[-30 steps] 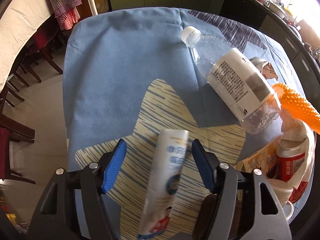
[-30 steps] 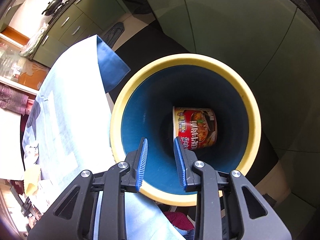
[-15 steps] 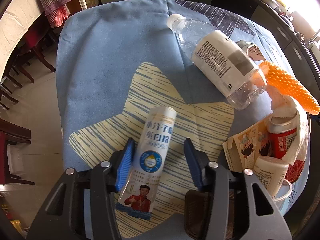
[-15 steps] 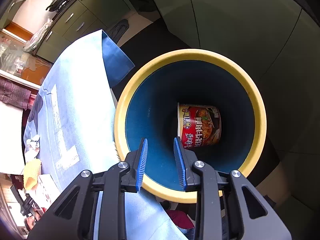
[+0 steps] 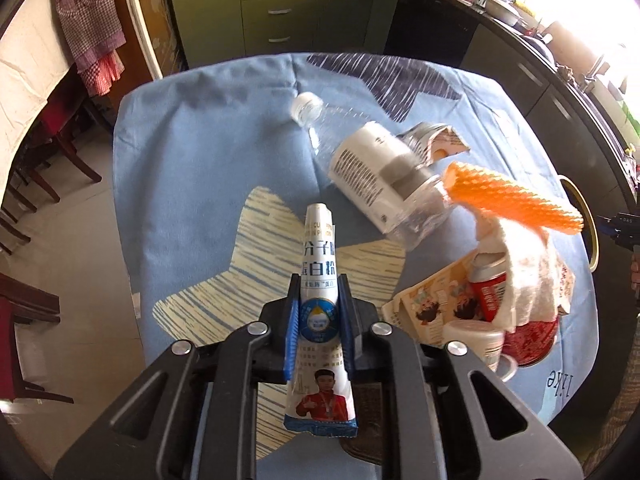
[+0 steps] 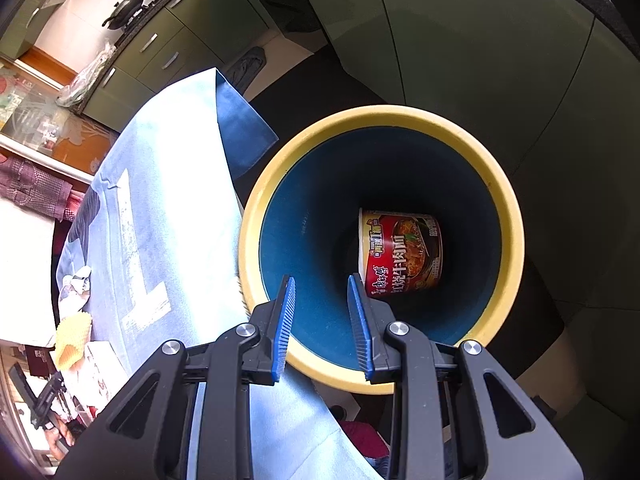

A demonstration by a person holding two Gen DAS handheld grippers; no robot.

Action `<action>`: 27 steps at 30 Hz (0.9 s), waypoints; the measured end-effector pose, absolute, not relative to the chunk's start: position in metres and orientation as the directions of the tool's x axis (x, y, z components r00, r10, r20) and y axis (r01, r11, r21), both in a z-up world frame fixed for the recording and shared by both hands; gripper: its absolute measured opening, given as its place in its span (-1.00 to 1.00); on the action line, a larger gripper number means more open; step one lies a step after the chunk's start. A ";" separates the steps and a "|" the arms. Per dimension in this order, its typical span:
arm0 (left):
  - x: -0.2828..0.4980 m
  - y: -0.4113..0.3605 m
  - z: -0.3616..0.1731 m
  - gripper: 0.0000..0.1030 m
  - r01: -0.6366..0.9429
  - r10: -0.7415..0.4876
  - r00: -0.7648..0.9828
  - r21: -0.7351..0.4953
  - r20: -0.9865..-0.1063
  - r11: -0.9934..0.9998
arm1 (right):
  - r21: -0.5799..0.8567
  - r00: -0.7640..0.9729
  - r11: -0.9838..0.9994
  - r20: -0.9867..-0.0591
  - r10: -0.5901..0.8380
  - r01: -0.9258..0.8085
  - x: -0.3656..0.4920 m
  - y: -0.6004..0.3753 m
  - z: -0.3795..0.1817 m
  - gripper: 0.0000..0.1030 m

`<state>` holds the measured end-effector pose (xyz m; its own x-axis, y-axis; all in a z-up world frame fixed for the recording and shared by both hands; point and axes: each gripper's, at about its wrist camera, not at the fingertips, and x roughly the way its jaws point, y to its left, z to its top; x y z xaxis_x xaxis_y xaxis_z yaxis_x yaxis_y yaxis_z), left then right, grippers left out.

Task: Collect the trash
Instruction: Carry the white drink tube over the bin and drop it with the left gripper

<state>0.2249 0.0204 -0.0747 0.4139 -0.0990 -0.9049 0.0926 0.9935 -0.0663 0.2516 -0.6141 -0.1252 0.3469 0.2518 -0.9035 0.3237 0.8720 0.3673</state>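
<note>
Left wrist view: the left gripper (image 5: 319,322) is seen at lower centre, its blue pads (image 5: 291,338) pressed against both sides of a white-and-blue sachet (image 5: 319,316). The jaws have just been closing, and the sachet is clamped between them, its sealed end hanging toward the bottom of the frame and its narrow end pointing up the picture. The sachet is held clear of the blue tablecloth (image 5: 192,160), above the pale striped star (image 5: 224,304) printed on it. At centre right, a clear plastic bottle (image 5: 376,176) with a white label is lying on its side, its cap toward the upper centre. Just beside its base an orange knobbly foam sleeve (image 5: 516,204) is seen, resting over a heap at the right: a white tissue (image 5: 524,264), a red can (image 5: 488,292), a printed carton (image 5: 436,304) and a white tub (image 5: 472,336). A torn wrapper (image 5: 440,140) lies behind the bottle.

In the right wrist view, the right gripper (image 6: 322,326) is shown at lower centre with its jaws apart and nothing between them. It is held over a bin (image 6: 504,216) with a yellow rim and a dark blue inside, standing just beside the table edge, where the cloth hangs down. A red instant-noodle cup (image 6: 402,256) is lying on its side at the bottom of the bin.
</note>
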 end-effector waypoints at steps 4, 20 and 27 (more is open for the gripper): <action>0.226 -0.027 -0.035 -0.68 0.218 -0.169 0.442 -0.077 -0.881 0.973 | 0.379 0.386 0.872 -0.889 0.248 0.311 0.234 -0.621 -0.114 -0.46; 0.257 -0.394 -0.022 -0.66 0.698 -0.471 0.202 -0.212 -0.859 0.684 | 0.382 0.542 0.888 -0.817 0.196 0.255 0.114 -0.653 -0.078 -0.46; 0.294 -0.505 -0.068 -0.63 0.714 -0.436 0.240 -0.146 -0.868 0.684 | 0.378 0.549 0.895 -0.812 0.198 0.236 0.077 -0.659 -0.080 -0.46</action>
<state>0.2937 -0.5051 -0.0685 0.2403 -0.4355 -0.8675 0.7143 0.6845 -0.1458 0.0769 -0.6587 -0.0805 0.5491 0.1980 -0.8119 0.2356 0.8955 0.3777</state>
